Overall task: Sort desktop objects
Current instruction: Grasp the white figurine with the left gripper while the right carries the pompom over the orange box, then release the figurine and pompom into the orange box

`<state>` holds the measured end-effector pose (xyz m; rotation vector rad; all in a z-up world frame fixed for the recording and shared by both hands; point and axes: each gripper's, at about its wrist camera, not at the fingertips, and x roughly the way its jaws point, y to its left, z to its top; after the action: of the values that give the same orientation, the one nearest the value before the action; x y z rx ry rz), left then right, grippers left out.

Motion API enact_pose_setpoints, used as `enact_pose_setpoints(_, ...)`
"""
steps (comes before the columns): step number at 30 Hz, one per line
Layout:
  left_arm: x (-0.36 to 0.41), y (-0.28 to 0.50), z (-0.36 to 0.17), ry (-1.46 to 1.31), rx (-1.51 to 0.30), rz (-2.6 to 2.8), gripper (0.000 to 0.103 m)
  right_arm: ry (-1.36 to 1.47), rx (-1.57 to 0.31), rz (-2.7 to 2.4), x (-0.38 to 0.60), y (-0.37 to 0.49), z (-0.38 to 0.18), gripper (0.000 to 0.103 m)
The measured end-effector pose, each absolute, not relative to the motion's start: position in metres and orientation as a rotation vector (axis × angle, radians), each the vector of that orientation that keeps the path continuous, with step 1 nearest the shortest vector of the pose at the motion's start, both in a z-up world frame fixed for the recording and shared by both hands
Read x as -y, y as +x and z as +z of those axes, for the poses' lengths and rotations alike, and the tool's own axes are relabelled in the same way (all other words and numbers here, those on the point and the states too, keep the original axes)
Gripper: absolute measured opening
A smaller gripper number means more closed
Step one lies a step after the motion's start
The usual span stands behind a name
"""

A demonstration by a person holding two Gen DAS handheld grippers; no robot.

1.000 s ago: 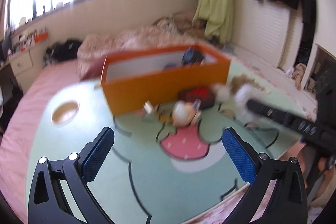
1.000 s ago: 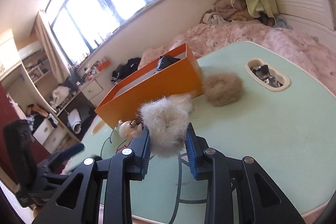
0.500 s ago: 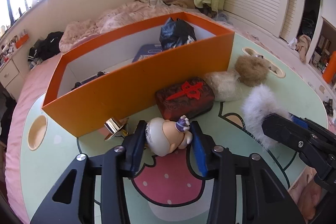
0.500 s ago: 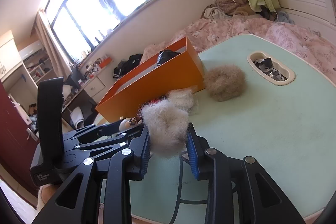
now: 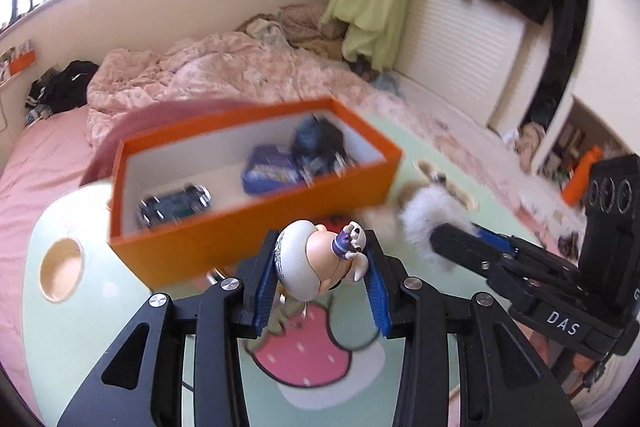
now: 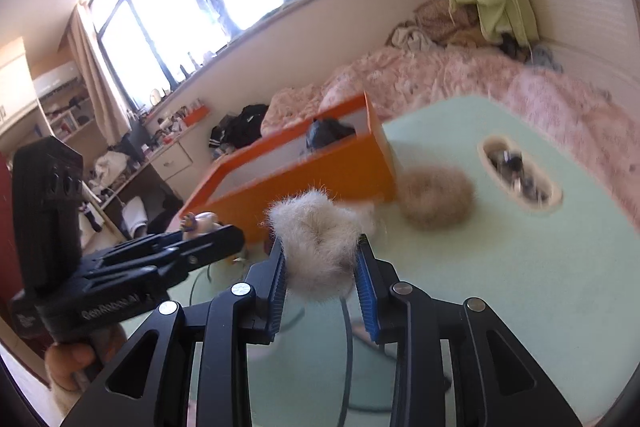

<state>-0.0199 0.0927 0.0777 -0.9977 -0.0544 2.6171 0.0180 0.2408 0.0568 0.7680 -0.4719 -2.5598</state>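
Holding a small round-headed toy figurine [image 5: 320,259] clear of the table, our left gripper [image 5: 320,287] has its blue pads pressed on the figurine's white head and pale body, jaws drawn in to a narrow gap. It hangs just in front of the near wall of the long orange cardboard box [image 5: 248,227].

Inside the box, from left to right, we already see a dark green wheeled toy [image 5: 174,205], a blue packet [image 5: 272,171] and a crumpled dark bag [image 5: 316,143], so part of the sorting looks done.

Further right, our right gripper [image 6: 322,269] is clamped on a fluffy cream fur pompom [image 6: 316,239], its jaws likewise narrow and squeezing the fur. It too is lifted, short of the box.

On the mint-green table top [image 6: 520,267] a tan fur pompom [image 6: 436,199] lies against the box's end corner, and a paler fluffy shape beside it is too blurred to name. We judge that both held items have yet to go into the box, and the tan pompom after them. A red object partly shows under the box edge in the left view; we cannot tell what it is.

As for writing, the right handle [image 5: 568,315] reads "DAS" in the left view, and the left handle [image 6: 108,307] carries pale lettering beginning "Gen", the rest unclear.
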Motion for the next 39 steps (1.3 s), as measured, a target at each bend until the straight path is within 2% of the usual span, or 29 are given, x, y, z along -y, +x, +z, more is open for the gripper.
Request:
enact_pose_setpoints(4,-0.08,-0.048,0.1,-0.953,0.116,2.716,0.04,0.688,0.442,-2.601,-0.229,-0.01,0.093,0.03)
enact_pose_setpoints(8,-0.072,-0.078,0.099,-0.928,0.212,2.796,0.041,0.774,0.379,-2.585,-0.206,-0.057,0.105,0.034)
enact_pose_setpoints(9,-0.07,-0.083,0.096,-0.924,0.23,2.809,0.041,0.807,0.351,-2.585,-0.199,-0.07,0.103,0.043)
enact_pose_setpoints(10,-0.068,-0.088,0.09,-0.928,0.256,2.832,0.041,0.834,0.348,-2.582,-0.196,-0.08,0.1,0.059)
enact_pose_setpoints(11,-0.065,-0.09,0.086,-0.94,0.274,2.84,0.042,0.858,0.354,-2.572,-0.194,-0.087,0.097,0.063)
enact_pose_setpoints(13,-0.059,-0.095,0.079,-0.984,0.321,2.814,0.06,0.878,0.407,-2.561,-0.195,-0.094,0.089,0.064)
enact_pose_setpoints(18,-0.047,-0.076,0.075,-0.968,0.402,2.75,0.065,0.786,0.399,-2.57,-0.203,-0.066,0.095,0.071)
enact_pose_setpoints(19,-0.048,-0.069,0.077,-0.973,0.393,2.741,0.07,0.758,0.374,-2.586,-0.204,-0.056,0.097,0.074)
enact_pose_setpoints(22,-0.057,-0.043,0.076,-0.998,0.33,2.726,0.075,0.734,0.322,-2.619,-0.207,-0.028,0.095,0.082)
enact_pose_setpoints(29,-0.076,0.005,0.042,-1.179,0.127,2.777,0.076,0.918,0.177,-2.638,-0.201,0.016,0.047,0.083)
enact_pose_setpoints(33,-0.076,0.003,0.017,-1.27,0.115,2.761,0.076,0.976,0.171,-2.678,-0.208,0.02,0.03,0.084)
enact_pose_setpoints(36,-0.082,0.001,0.001,-1.328,0.025,2.803,0.093,1.056,0.185,-2.699,-0.212,0.015,0.021,0.096)
enact_pose_setpoints(38,-0.077,0.0,-0.002,-1.34,0.041,2.806,0.097,1.046,0.128,-2.711,-0.206,0.016,0.019,0.099)
enact_pose_setpoints(39,-0.075,-0.001,-0.004,-1.351,0.051,2.806,0.102,1.046,0.12,-2.712,-0.205,0.017,0.018,0.1)
